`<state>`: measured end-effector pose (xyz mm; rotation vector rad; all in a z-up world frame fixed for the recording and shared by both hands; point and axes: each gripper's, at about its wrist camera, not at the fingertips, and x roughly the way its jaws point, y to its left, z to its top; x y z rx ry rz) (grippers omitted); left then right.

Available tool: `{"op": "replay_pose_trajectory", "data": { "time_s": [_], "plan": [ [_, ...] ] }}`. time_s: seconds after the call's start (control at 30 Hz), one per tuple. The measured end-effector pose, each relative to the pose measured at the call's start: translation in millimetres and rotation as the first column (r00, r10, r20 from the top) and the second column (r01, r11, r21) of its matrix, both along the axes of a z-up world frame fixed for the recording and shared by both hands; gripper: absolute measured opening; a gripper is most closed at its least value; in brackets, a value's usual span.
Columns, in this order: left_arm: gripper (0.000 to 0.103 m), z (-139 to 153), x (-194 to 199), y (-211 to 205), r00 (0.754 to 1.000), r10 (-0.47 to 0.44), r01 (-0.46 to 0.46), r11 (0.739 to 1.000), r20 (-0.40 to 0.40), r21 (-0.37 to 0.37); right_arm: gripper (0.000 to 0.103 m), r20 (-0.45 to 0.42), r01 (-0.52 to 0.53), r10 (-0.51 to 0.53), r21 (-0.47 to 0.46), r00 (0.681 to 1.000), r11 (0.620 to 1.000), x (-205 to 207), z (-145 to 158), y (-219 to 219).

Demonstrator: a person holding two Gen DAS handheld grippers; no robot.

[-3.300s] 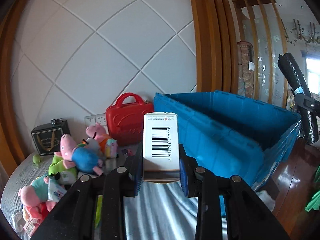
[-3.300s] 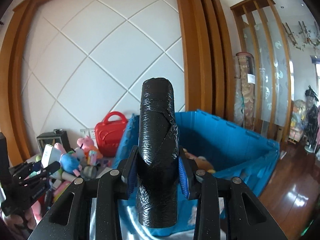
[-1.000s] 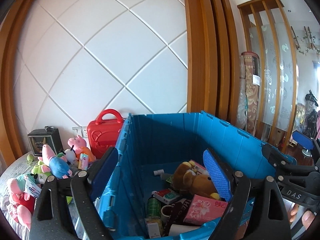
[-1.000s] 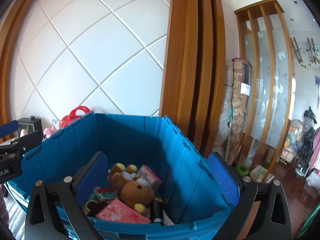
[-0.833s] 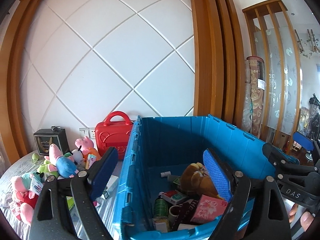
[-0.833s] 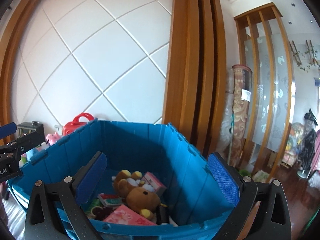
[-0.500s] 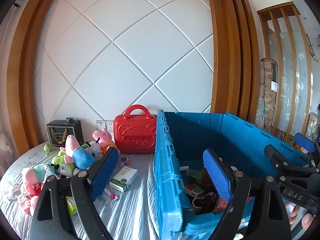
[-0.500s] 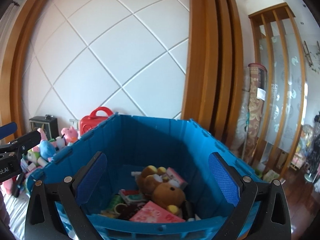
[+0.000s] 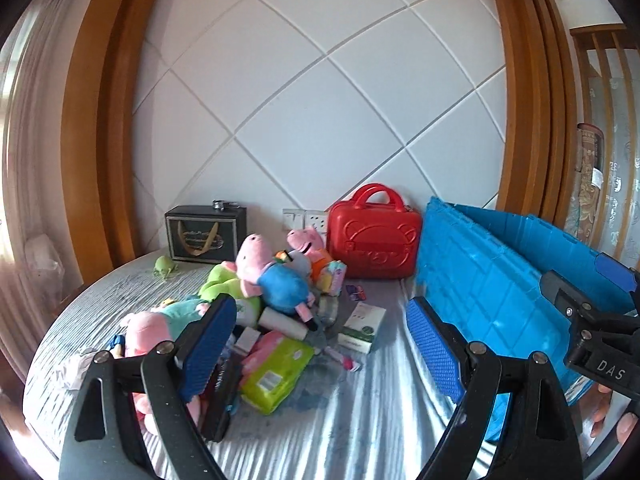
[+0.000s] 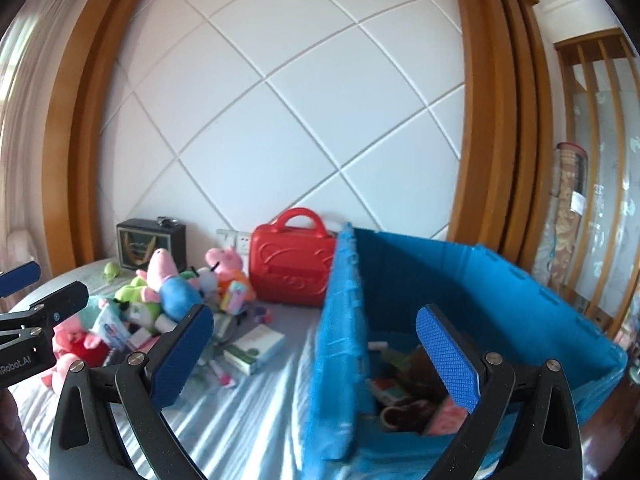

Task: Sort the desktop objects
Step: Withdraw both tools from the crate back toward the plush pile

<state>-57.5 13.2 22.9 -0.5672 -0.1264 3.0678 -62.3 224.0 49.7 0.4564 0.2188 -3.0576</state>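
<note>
From the left wrist, the left gripper (image 9: 316,344) hangs wide and empty over the toy pile (image 9: 256,280); the small white box (image 9: 362,326) beside it looks light and stiff, best pinched across its narrow sides. From the right wrist, the right gripper (image 10: 316,350) also gapes empty, straddling the blue bin (image 10: 460,280) wall.

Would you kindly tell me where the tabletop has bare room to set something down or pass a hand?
Bare cloth lies between the green-and-white box and the blue crate, running toward the camera. Another free patch lies left of the plush pile, in front of the black box. It is crowded around the toys and the lime-green pack.
</note>
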Motion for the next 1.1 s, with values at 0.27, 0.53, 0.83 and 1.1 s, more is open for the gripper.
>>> {"op": "replay_pose_trajectory", "data": {
  "time_s": [0.27, 0.53, 0.83, 1.1],
  "plan": [
    [0.087, -43.5, -7.3, -101.2, 0.983, 0.114, -0.118, 0.993, 0.147, 0.024, 0.103, 0.149, -0.063, 0.057, 0.035, 0.987, 0.997, -16.2, -42.0, -83.5],
    [0.087, -66.2, -11.1, -161.3, 0.94, 0.257, -0.271, 0.962, 0.225, 0.033, 0.103, 0.211, -0.128, 0.114, 0.054, 0.971, 0.99, -50.7, -62.0, -117.6],
    [0.087, -100.3, -33.7, -184.4, 0.888, 0.329, -0.338, 0.941, 0.321, -0.03, 0.103, 0.357, -0.203, 0.177, 0.034, 0.917, 0.979, -107.6, -108.1, -127.0],
    [0.087, -152.1, -65.0, -173.4, 0.842, 0.31, -0.32, 0.946, 0.443, -0.054, 0.103, 0.461, -0.265, 0.235, 0.0, 0.856, 0.964, -138.4, -151.3, -140.0]
  ]
}}
